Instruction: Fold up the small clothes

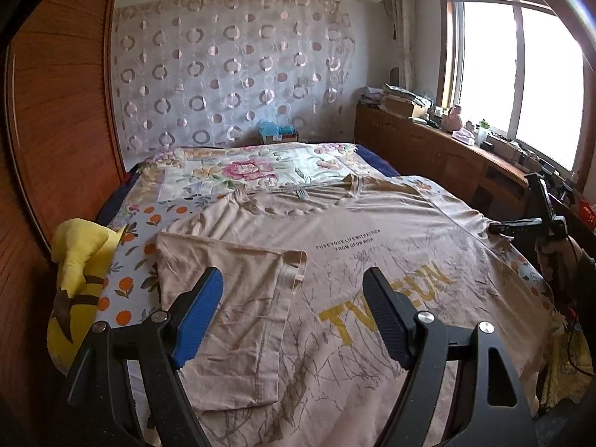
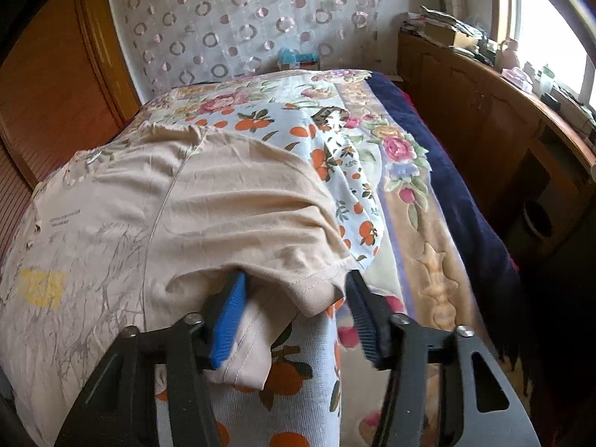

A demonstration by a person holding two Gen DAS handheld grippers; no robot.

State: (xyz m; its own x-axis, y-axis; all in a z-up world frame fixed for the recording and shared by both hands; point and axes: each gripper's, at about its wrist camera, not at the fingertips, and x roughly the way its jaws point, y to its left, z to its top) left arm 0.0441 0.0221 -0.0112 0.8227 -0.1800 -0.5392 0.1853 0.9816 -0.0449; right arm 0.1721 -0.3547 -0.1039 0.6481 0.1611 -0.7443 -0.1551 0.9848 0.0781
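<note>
Spread wide and empty above the beige T-shirt (image 1: pixel 335 260) on the floral bedspread (image 1: pixel 238 171): left gripper (image 1: pixel 294 313), folded left sleeve (image 1: pixel 223 298) beneath; right gripper (image 2: pixel 294 309) parted astride the unfolded right sleeve (image 2: pixel 260 223), body folds likely remaining.

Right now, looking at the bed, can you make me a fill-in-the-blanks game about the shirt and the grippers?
1. The big letters on the beige T-shirt are coloured ____.
2. The left sleeve is already folded ____ the shirt.
3. The left hand-held gripper has its fingers ____.
4. The plush toy beside the shirt is coloured ____.

Missing words: yellow; onto; open; yellow
</note>
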